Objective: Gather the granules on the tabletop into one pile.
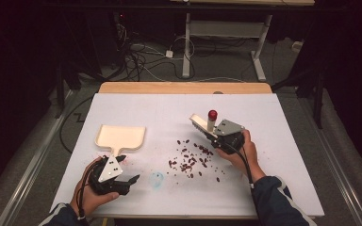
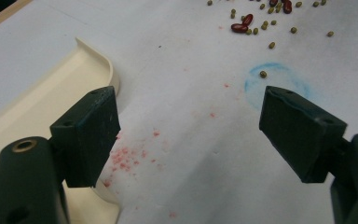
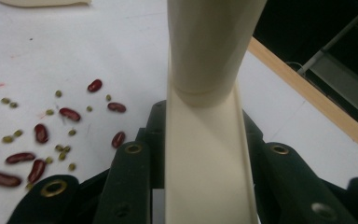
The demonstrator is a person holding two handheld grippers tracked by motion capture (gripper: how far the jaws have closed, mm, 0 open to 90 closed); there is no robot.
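From the high view, our right gripper (image 1: 206, 128) lifts a cream plastic brush (image 1: 199, 123) above the scattered red and green beans (image 1: 188, 160) to sweep them. Left gripper view: our left gripper (image 2: 189, 135), jaws wide and empty, waits beside the cream plastic dustpan (image 2: 37, 100) on the white tabletop (image 2: 177, 154). Right gripper view: jaws clamped on the brush handle.
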